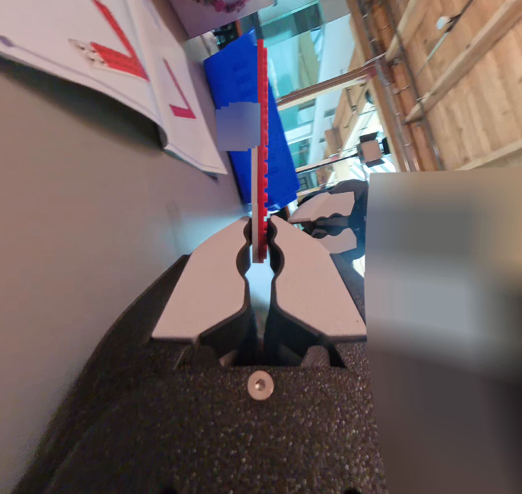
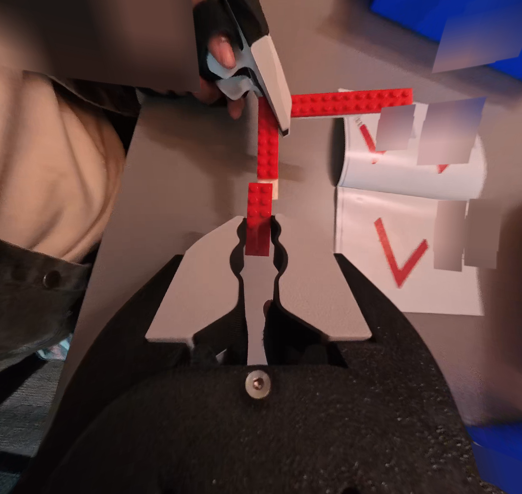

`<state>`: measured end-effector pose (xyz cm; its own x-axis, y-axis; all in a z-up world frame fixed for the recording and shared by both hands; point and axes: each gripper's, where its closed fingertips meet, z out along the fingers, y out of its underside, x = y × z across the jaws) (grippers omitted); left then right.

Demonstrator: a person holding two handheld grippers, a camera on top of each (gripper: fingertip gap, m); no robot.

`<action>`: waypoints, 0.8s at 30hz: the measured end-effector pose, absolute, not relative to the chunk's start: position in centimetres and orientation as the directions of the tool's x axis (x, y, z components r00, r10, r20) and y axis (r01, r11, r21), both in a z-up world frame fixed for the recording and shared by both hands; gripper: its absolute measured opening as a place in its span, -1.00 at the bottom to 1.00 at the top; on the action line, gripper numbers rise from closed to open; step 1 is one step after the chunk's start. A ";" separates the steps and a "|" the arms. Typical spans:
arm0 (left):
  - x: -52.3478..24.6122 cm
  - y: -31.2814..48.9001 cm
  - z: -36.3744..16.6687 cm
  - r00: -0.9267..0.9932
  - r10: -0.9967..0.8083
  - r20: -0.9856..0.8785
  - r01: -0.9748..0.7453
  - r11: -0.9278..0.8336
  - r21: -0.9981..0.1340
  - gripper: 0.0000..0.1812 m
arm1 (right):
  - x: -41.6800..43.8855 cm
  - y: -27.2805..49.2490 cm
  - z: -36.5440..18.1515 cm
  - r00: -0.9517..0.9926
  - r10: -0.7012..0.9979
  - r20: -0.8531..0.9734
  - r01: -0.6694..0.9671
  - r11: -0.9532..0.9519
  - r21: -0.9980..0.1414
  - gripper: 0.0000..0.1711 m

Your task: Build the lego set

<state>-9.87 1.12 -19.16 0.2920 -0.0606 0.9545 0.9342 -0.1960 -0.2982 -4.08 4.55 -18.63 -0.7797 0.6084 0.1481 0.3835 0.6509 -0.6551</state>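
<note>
Lego work sits between the two tools, lifted off the grey worktop (image 2: 175, 153). Nearest, the right gripper (image 2: 257, 227) clamps a short red plate (image 2: 259, 215) by its long edges, studs up, so its free end can reach the white tab (image 2: 275, 189) at the tip of the red L-shaped assembly (image 2: 267, 150). Farther off, the left gripper (image 1: 259, 236) pinches that assembly edge-on near its corner, probably to brace it against the coming push. Beyond lie the open instruction booklet (image 2: 367, 277), likely kept in view for reference, and a blue bin (image 1: 226, 85).
</note>
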 end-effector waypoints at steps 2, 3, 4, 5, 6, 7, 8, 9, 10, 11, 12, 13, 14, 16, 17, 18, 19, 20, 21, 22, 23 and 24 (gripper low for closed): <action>-9.8 1.0 -19.9 0.314 -0.013 0.949 0.923 -0.228 -0.309 -0.92 | -3.8 4.3 -20.0 -0.778 0.617 0.117 0.401 0.631 -0.665 -0.82; -9.8 1.0 -20.2 0.327 0.012 0.945 0.917 -0.247 -0.314 -0.92 | -3.7 4.4 -20.6 -0.777 0.619 0.110 0.406 0.628 -0.664 -0.82; -9.8 0.9 -20.4 0.339 0.034 0.940 0.910 -0.264 -0.319 -0.91 | -3.5 4.4 -21.0 -0.776 0.623 0.099 0.413 0.621 -0.667 -0.82; -9.8 0.9 -20.5 0.350 0.048 0.936 0.905 -0.277 -0.324 -0.83 | -3.3 4.3 -21.3 -0.776 0.624 0.086 0.419 0.613 -0.671 -0.82; -9.9 0.9 -20.7 0.359 0.064 0.931 0.901 -0.285 -0.327 -0.75 | -3.2 4.4 -21.5 -0.775 0.627 0.077 0.422 0.605 -0.676 -0.82; -10.0 0.8 -20.8 0.367 0.081 0.927 0.898 -0.289 -0.331 -0.68 | -3.1 4.4 -21.6 -0.774 0.629 0.071 0.423 0.598 -0.681 -0.82; -10.0 0.7 -21.1 0.376 0.100 0.921 0.896 -0.293 -0.334 -0.58 | -3.1 4.5 -21.7 -0.772 0.632 0.067 0.425 0.591 -0.685 -0.82; -10.0 0.5 -21.3 0.389 0.115 0.914 0.891 -0.299 -0.341 -0.50 | -3.2 4.6 -21.7 -0.767 0.639 0.064 0.428 0.582 -0.691 -0.82; -9.9 0.2 -21.6 0.402 0.129 0.907 0.886 -0.306 -0.349 -0.42 | -3.3 4.6 -21.7 -0.758 0.650 0.058 0.434 0.569 -0.699 -0.82; -9.8 -0.1 -21.7 0.417 0.137 0.898 0.879 -0.311 -0.361 -0.36 | -3.3 4.5 -21.7 -0.752 0.657 0.042 0.443 0.553 -0.705 -0.82; -9.8 -0.5 -21.7 0.443 0.142 0.885 0.868 -0.316 -0.384 -0.34 | -3.5 4.4 -21.7 -0.743 0.669 0.027 0.455 0.533 -0.713 -0.82; -9.8 -1.0 -21.7 0.481 0.151 0.863 0.850 -0.322 -0.417 -0.29 | -3.6 4.1 -21.7 -0.733 0.680 0.006 0.469 0.511 -0.720 -0.82; -9.8 -1.5 -21.8 0.530 0.162 0.832 0.823 -0.333 -0.460 -0.25 | -3.6 3.7 -21.9 -0.728 0.686 -0.023 0.485 0.490 -0.724 -0.82; -9.6 -2.5 -21.9 0.642 0.173 0.747 0.743 -0.382 -0.550 -0.16 | -3.7 2.9 -22.5 -0.715 0.696 -0.062 0.512 0.461 -0.725 -0.82; -9.4 -3.0 -22.0 0.694 0.174 0.699 0.695 -0.416 -0.587 -0.11 | -3.6 2.5 -22.8 -0.717 0.694 -0.066 0.514 0.462 -0.723 -0.82; -9.2 -3.3 -22.1 0.740 0.173 0.650 0.646 -0.451 -0.616 -0.05 | -3.7 2.1 -23.1 -0.715 0.696 -0.065 0.515 0.462 -0.722 -0.82; -9.1 -3.6 -22.3 0.788 0.173 0.591 0.589 -0.488 -0.644 0.02 | -3.6 1.7 -23.4 -0.712 0.698 -0.068 0.521 0.462 -0.718 -0.81; -9.0 -4.0 -22.6 0.847 0.163 0.506 0.507 -0.535 -0.675 0.06 | -3.7 1.3 -23.5 -0.709 0.701 -0.073 0.526 0.457 -0.718 -0.82; -9.0 -4.5 -23.1 0.903 0.146 0.404 0.407 -0.592 -0.695 0.10 | -3.7 0.9 -23.5 -0.703 0.707 -0.078 0.530 0.447 -0.721 -0.82; -8.9 -5.0 -23.6 0.942 0.118 0.315 0.313 -0.650 -0.693 0.15 | -3.8 0.5 -23.6 -0.697 0.712 -0.083 0.535 0.440 -0.722 -0.82; -8.7 -5.5 -24.0 0.966 0.087 0.244 0.235 -0.691 -0.684 0.17 | -3.8 0.2 -23.7 -0.692 0.717 -0.084 0.540 0.437 -0.719 -0.82; -8.5 -5.9 -24.2 0.982 0.054 0.183 0.166 -0.714 -0.680 0.17 | -4.0 -0.1 -23.7 -0.686 0.724 -0.080 0.542 0.434 -0.720 -0.82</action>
